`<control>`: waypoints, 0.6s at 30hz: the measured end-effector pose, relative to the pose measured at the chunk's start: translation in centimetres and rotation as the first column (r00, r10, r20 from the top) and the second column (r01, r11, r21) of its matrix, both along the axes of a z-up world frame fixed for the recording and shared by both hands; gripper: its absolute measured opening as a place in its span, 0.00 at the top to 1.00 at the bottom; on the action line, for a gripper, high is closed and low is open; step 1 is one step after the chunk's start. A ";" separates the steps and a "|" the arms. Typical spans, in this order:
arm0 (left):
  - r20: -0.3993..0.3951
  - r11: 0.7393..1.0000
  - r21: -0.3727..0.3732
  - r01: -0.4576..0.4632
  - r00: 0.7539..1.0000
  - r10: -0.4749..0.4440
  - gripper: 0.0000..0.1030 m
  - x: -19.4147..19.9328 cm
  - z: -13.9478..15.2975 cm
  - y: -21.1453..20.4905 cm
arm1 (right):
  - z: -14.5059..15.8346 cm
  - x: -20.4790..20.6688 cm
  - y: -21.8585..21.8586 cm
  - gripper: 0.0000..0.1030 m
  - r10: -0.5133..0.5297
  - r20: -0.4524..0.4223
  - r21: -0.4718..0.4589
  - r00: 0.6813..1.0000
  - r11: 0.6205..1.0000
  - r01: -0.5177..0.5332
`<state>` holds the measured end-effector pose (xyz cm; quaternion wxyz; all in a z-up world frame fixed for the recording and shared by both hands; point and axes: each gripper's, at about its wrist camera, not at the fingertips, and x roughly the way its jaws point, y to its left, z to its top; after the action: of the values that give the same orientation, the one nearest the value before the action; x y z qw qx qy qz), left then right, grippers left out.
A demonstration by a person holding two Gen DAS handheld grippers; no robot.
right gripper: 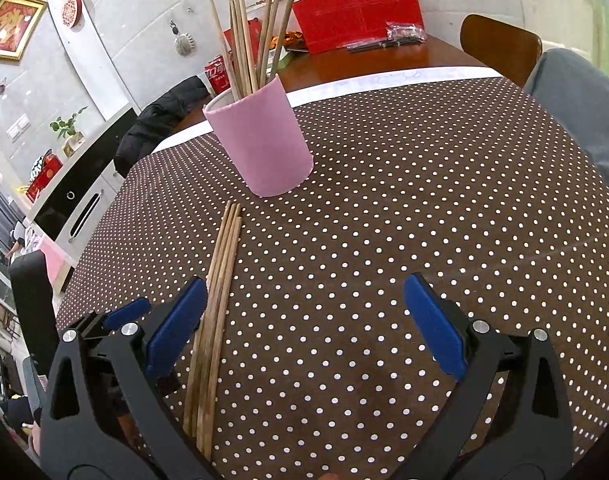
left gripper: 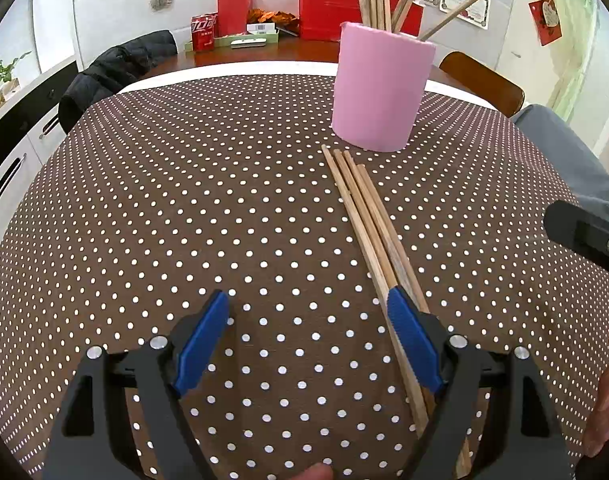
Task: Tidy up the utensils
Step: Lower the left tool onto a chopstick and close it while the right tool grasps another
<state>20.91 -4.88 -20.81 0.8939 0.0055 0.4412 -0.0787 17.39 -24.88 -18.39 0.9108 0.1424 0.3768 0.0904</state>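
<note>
Several wooden chopsticks (left gripper: 364, 216) lie side by side on the brown dotted tablecloth (left gripper: 184, 200), their far tips just short of a pink cup (left gripper: 380, 88). More chopsticks stand upright in that cup (right gripper: 260, 140). My left gripper (left gripper: 307, 296) is open, low over the cloth; its right finger crosses the near end of the lying chopsticks and nothing is between the pads. My right gripper (right gripper: 304, 282) is open too, with the lying chopsticks (right gripper: 224, 256) just inside its left finger, not gripped. Part of the right gripper's body (left gripper: 584, 236) shows at the left wrist view's right edge.
A black jacket (left gripper: 116, 72) hangs over a chair at the far left. A wooden chair back (left gripper: 484, 80) and a grey sleeve (left gripper: 564, 152) are at the right. Red boxes (left gripper: 324, 8) and a red drink carton (left gripper: 203, 32) stand on the bare wood beyond the cloth.
</note>
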 end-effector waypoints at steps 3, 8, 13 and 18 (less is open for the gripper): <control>-0.010 1.000 -0.004 -0.016 1.000 0.016 0.22 0.2 0.1 -0.1 | 0.1 0.0 -0.1 0.06 -0.001 0.002 -0.002 1.000 1.000 0.001; -0.007 1.000 0.001 -0.026 1.000 0.026 0.22 0.3 0.0 -0.6 | -0.1 -0.1 -0.3 0.06 -0.010 -0.002 0.000 1.000 1.000 0.010; 0.000 0.995 0.083 -0.047 0.999 0.047 0.21 0.4 -0.3 -1.9 | -0.1 -0.1 -0.3 0.06 -0.007 -0.006 0.003 1.000 1.000 0.007; -0.004 0.997 0.075 -0.019 1.000 0.019 0.21 0.0 -0.4 -1.3 | -0.2 0.0 -0.2 0.06 0.005 -0.015 -0.006 1.000 1.000 -0.005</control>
<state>20.95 -6.22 -21.17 0.8928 0.0346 0.4459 -0.0538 17.42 -25.13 -18.63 0.9080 0.1395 0.3845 0.0907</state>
